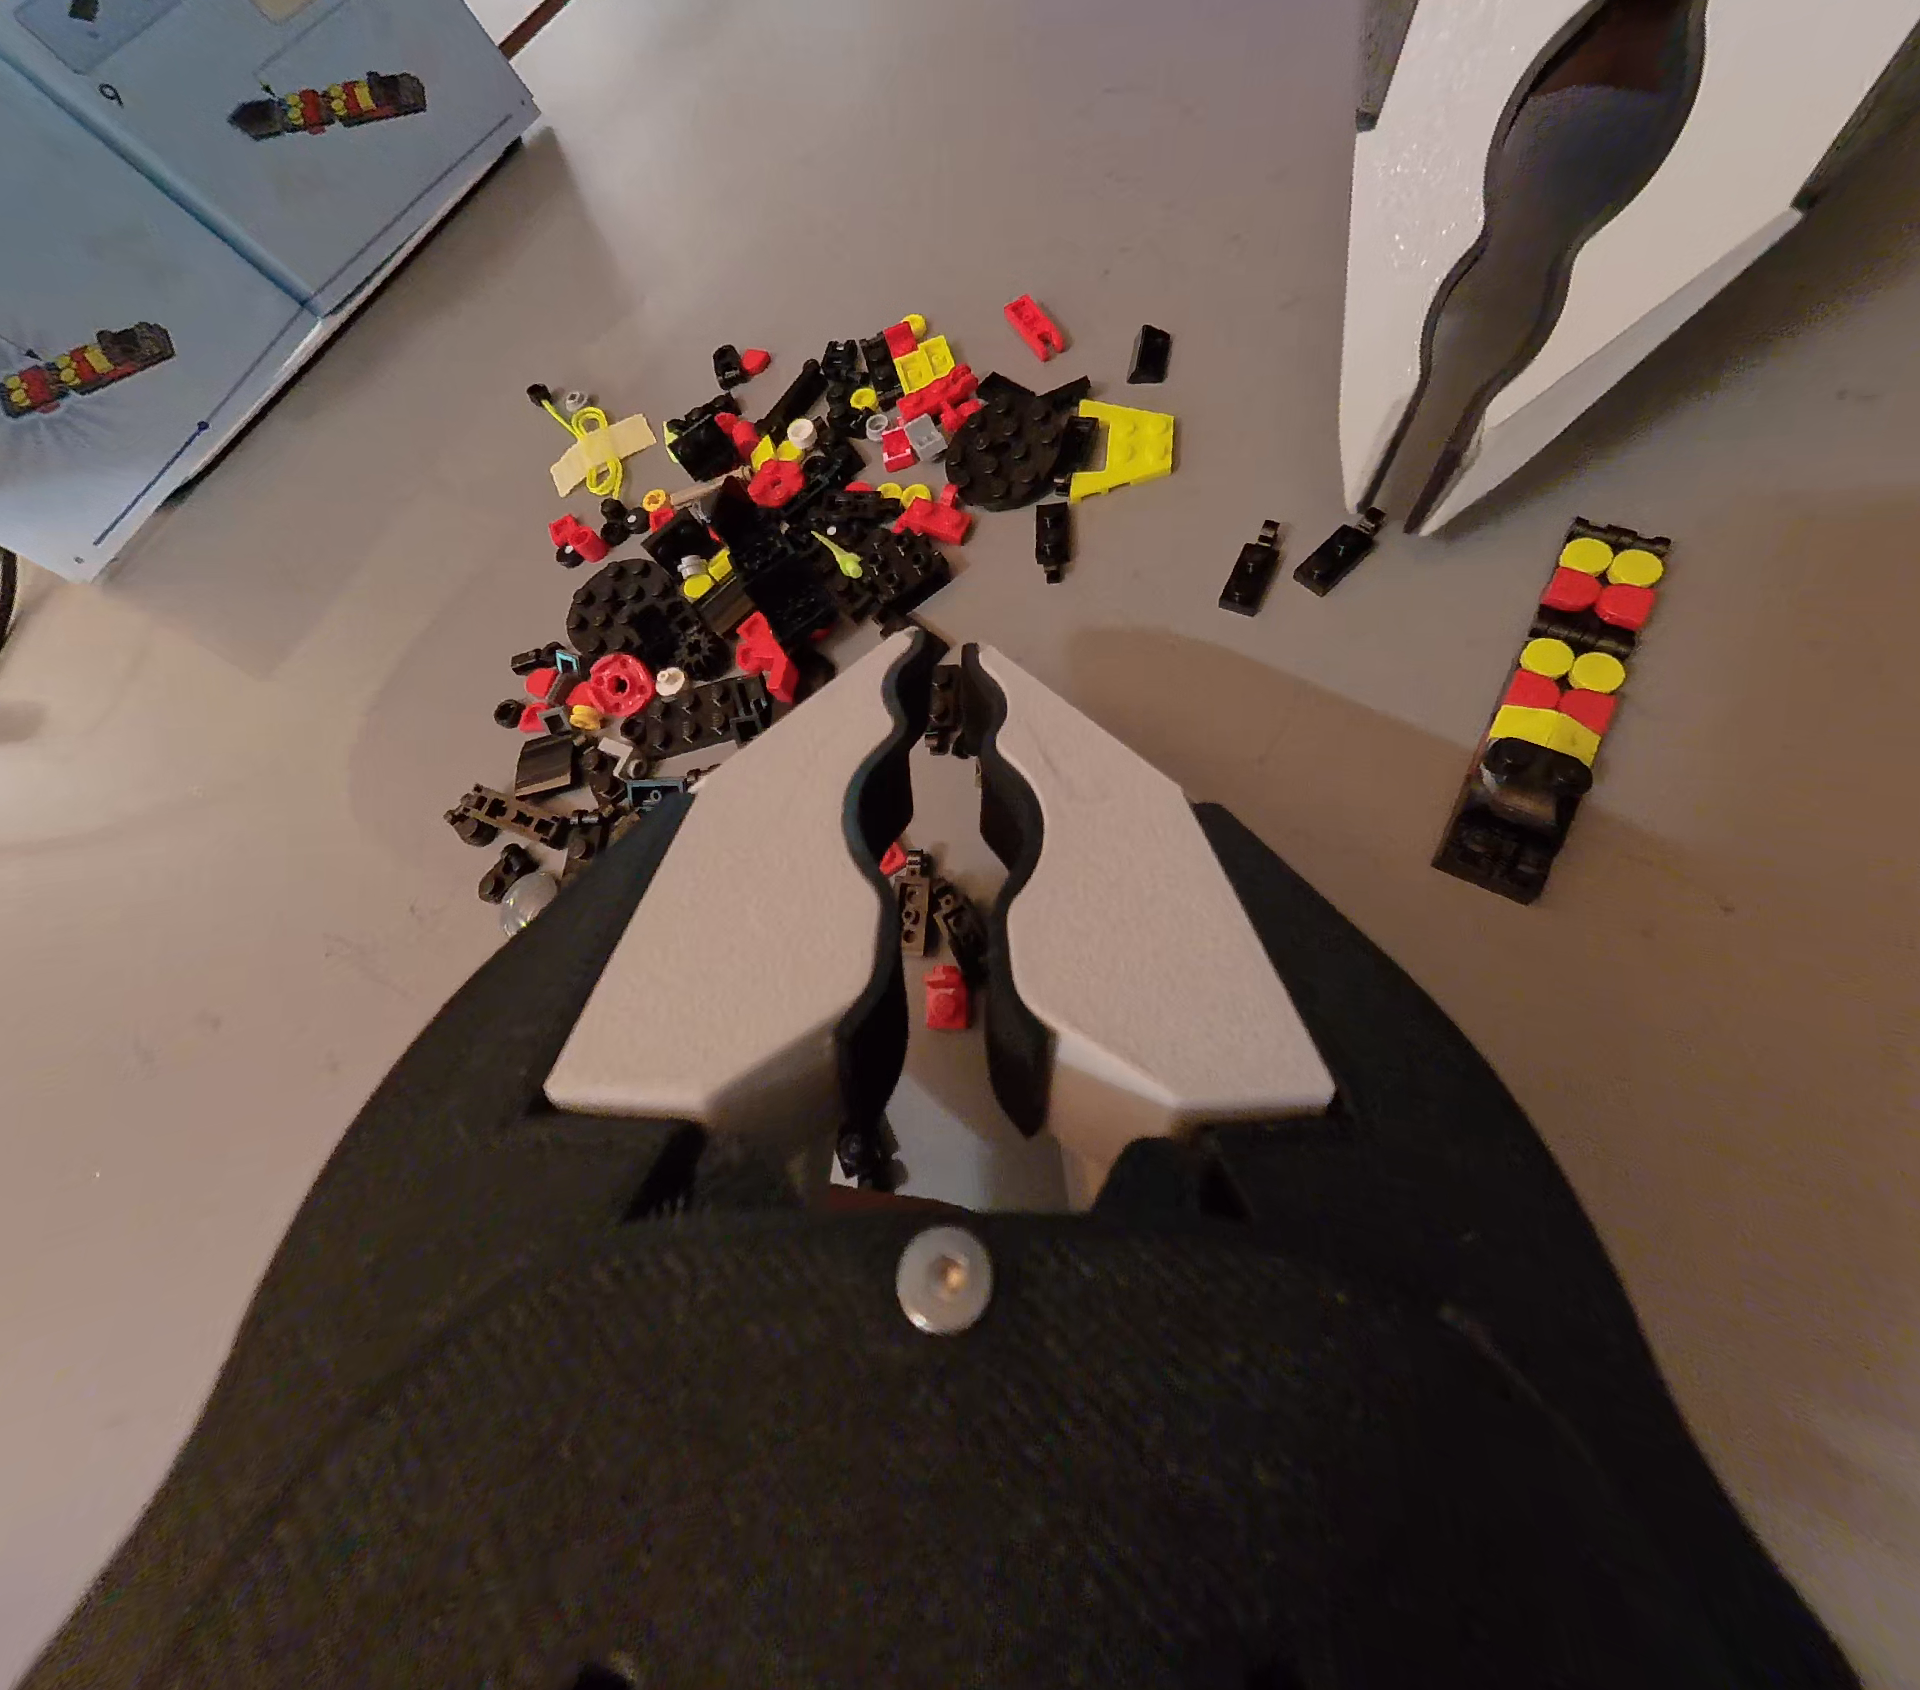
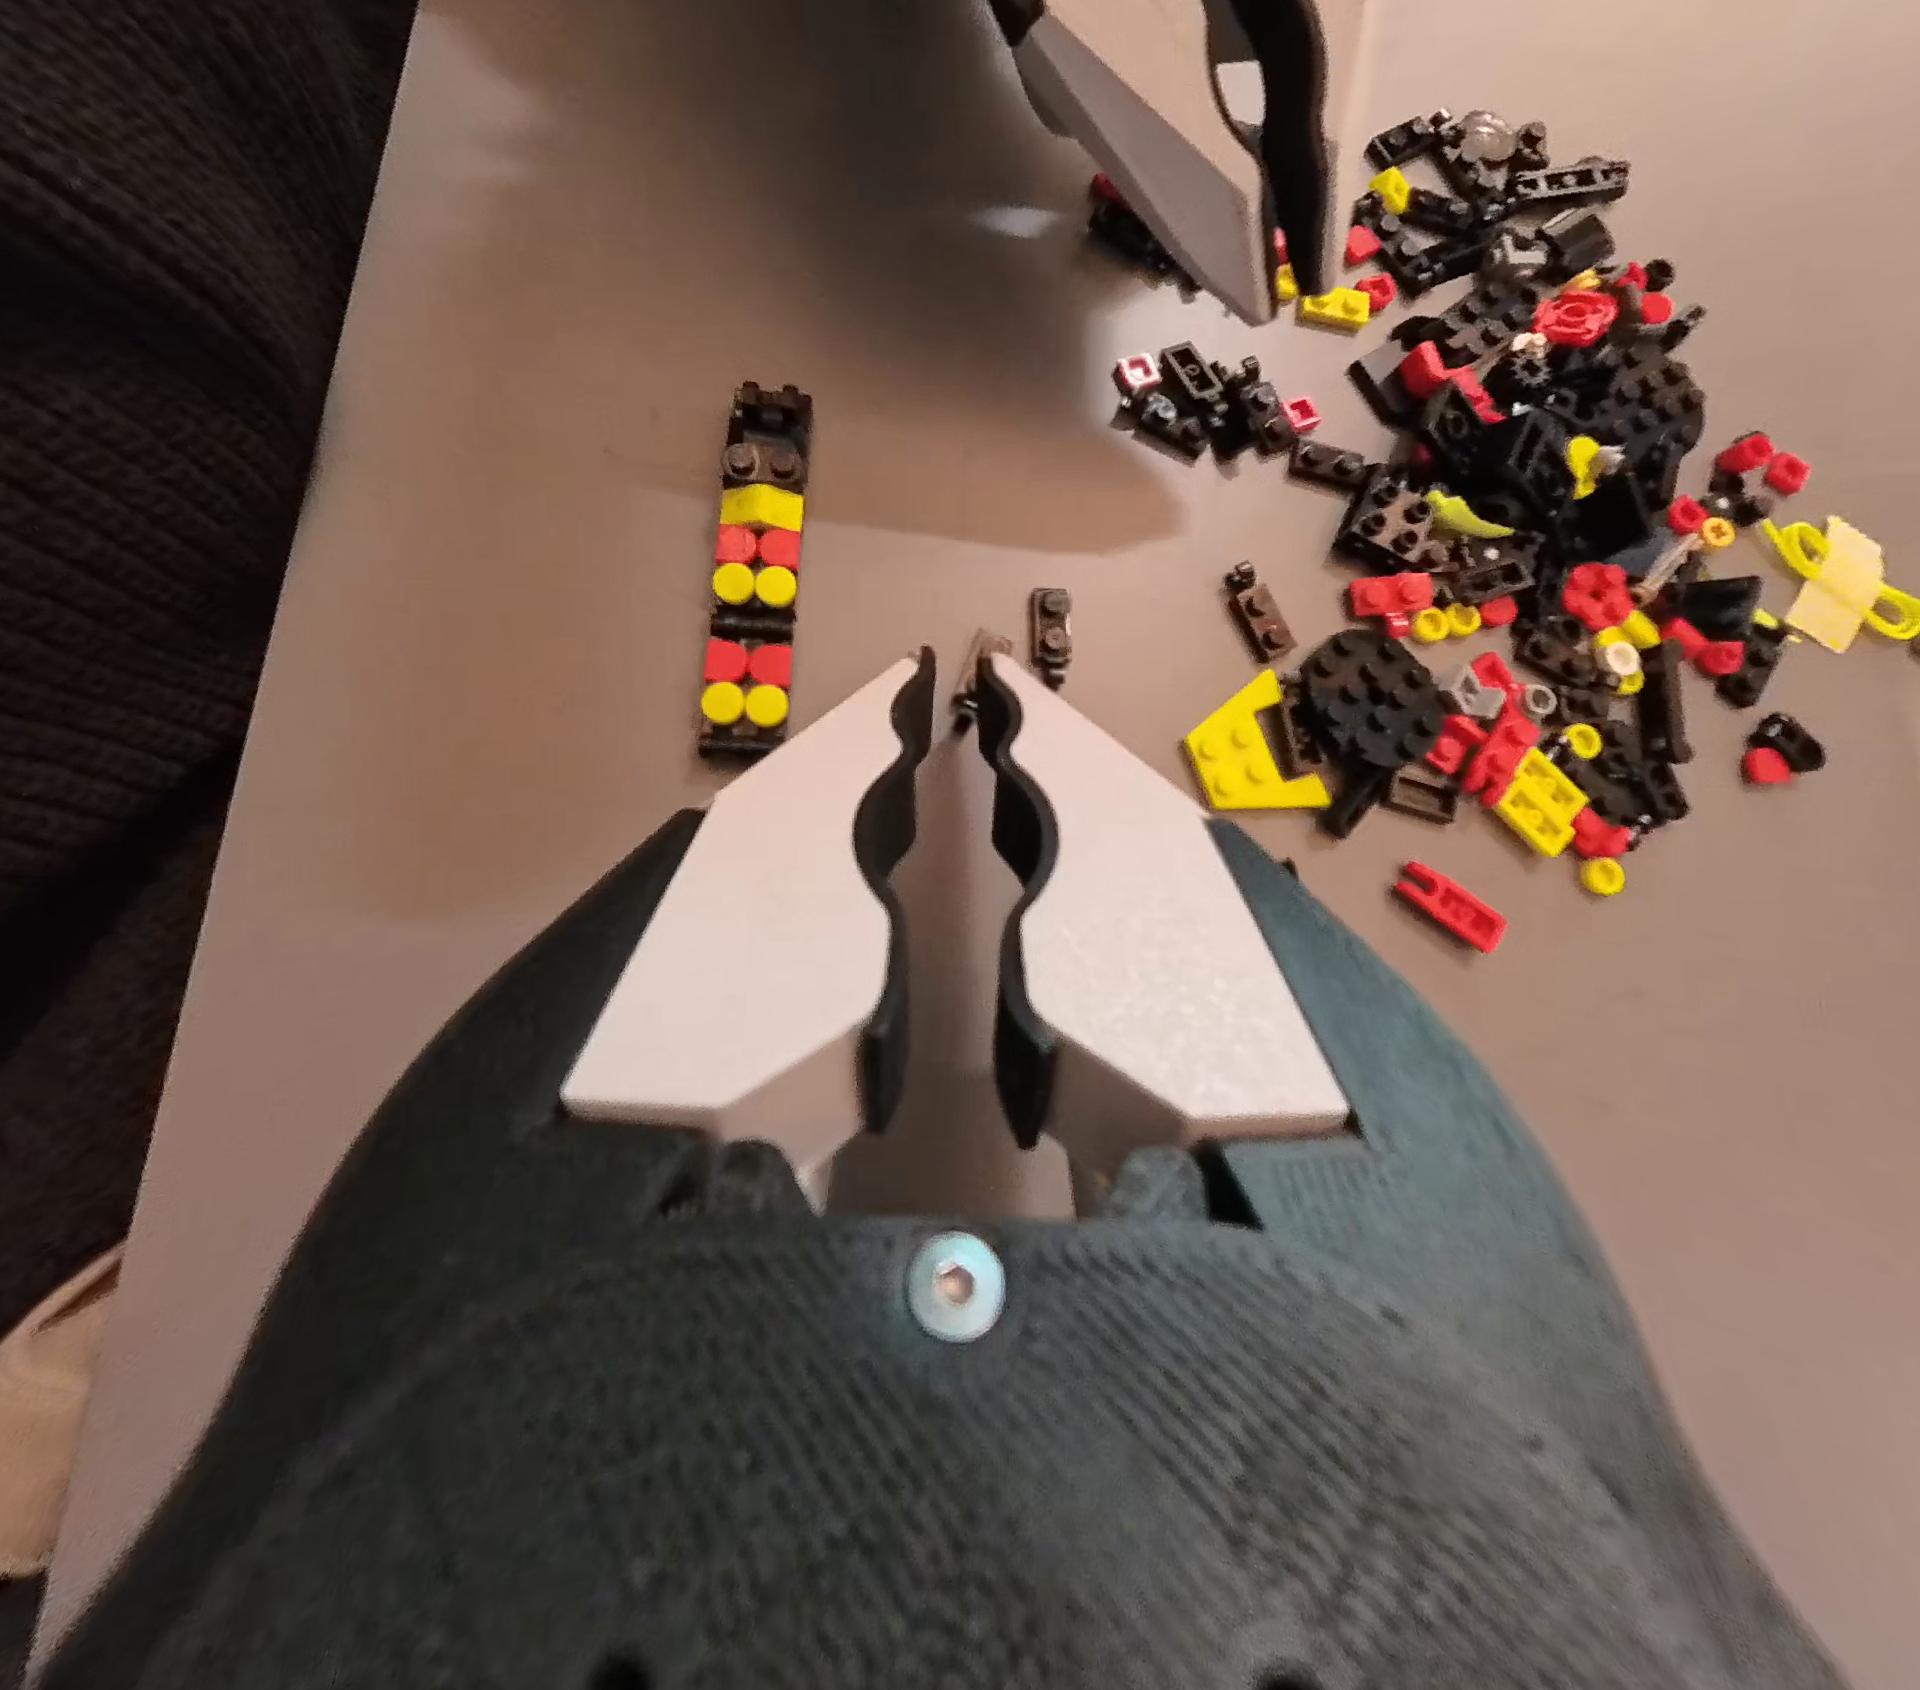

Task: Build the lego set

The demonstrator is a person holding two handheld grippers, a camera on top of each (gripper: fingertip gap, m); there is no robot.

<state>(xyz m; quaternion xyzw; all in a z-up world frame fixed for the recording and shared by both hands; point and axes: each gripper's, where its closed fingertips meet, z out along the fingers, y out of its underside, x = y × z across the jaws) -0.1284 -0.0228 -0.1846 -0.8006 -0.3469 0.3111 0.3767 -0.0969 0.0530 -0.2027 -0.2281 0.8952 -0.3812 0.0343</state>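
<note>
Right gripper (image 2: 954, 676) is down at the table (image 2: 582, 269), jaws narrow, tips straddling a small black clip piece (image 2: 968, 684); can't tell whether it's actually pinched or just bracketed. Left gripper (image 1: 943, 666) is over the near edge of the loose brick pile (image 1: 790, 539), jaws narrow with a slim gap, a small dark piece showing between the tips, grip unclear. The part-built strip (image 2: 756, 575), black base with red and yellow round tiles, lies flat on the table left of the right gripper, apart from the pile. Two more black clip pieces (image 2: 1049, 624) sit between strip and pile. Instruction booklet (image 1: 208, 113) lies open beyond the pile. Judgement: parts are light, rigid, slick plastic, so they'll likely skate or flip if nudged; take the clip piece across its long flat sides, low. Hold the strip by its long edges, not the tiles, since it may flex at the joints.
</note>
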